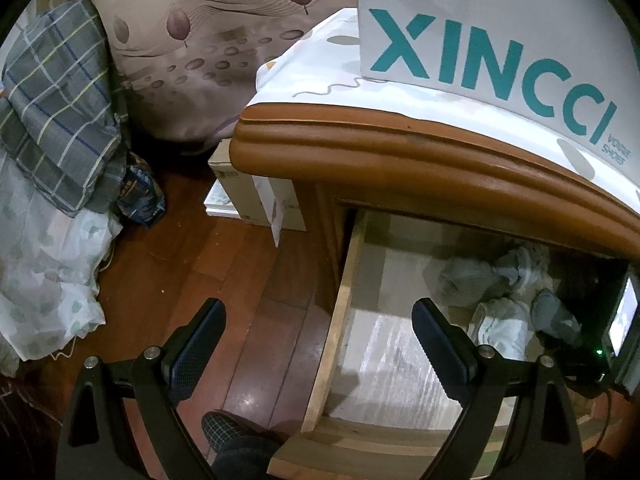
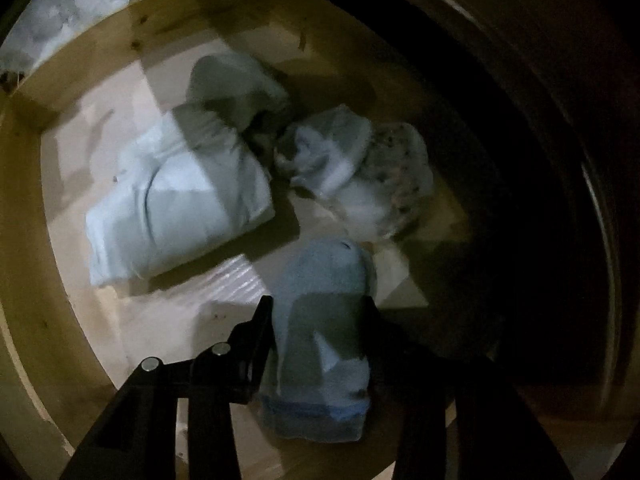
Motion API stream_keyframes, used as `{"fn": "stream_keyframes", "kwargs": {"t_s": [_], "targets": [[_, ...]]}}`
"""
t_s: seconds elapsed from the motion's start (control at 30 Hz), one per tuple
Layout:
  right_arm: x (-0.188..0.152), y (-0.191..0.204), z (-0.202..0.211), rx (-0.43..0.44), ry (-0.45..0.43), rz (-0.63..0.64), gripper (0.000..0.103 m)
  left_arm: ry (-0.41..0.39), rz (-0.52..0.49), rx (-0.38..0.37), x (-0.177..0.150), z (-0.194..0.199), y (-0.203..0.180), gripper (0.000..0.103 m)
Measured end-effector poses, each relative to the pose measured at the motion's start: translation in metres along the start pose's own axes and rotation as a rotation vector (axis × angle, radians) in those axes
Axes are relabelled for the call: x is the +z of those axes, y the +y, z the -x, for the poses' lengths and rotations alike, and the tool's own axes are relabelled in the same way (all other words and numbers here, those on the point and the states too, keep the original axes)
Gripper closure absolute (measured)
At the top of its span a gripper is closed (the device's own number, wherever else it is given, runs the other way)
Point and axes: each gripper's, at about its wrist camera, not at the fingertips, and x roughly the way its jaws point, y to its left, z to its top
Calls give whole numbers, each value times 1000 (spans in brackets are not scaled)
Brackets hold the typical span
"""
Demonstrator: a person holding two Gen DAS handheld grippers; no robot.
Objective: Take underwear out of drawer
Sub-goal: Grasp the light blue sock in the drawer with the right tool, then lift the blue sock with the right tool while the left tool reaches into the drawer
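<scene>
Right gripper [image 2: 318, 320] fingers clamped on rolled blue underwear [image 2: 320, 344] inside open drawer [image 2: 24, 200], folded pale garment [image 2: 180, 196] at 10 o'clock; left gripper [image 1: 320, 336] fingers apart over drawer's left edge.

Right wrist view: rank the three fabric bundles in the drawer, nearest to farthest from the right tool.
1. Blue-grey rolled bundle, gripped between the right tool fingers.
2. Speckled white bundle, ahead, slightly right.
3. Pale folded bundle, ahead-left by the drawer wall; close to second, hard to separate.
</scene>
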Motion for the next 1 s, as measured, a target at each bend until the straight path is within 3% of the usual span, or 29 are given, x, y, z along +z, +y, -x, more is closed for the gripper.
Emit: {"fn": "stream_keyframes", "kwargs": {"t_s": [0.03, 0.23, 0.37, 0.53, 0.67, 0.73, 0.83, 0.9, 1.0], "targets": [[1, 2, -4, -3, 7, 6, 52, 2, -4, 2, 0, -1, -1, 10], [-16, -3, -9, 29, 5, -38, 51, 28, -4, -28, 1, -7, -8, 10], [-20, -1, -13, 41, 22, -59, 62, 44, -45, -33, -3, -12, -21, 10], [-22, 1, 11, 20, 9, -51, 65, 93, -93, -91, -9, -21, -40, 10], [-33, -1, 60, 45, -80, -103, 65, 176, -115, -187, -17, -30, -54, 10], [-41, 0, 85, 60, -136, -168, 65, 189, -141, -199, -21, -32, -63, 10], [-47, -5, 125, 87, -245, -319, 65, 207, -175, -214, -27, -35, -76, 10], [-59, -19, 151, 129, -347, -500, 65, 207, -197, -216, -29, -35, -83, 10], [-64, -30, 175, 109, -446, -675, 65, 258, -207, -241, -30, -41, -96, 10]]}}
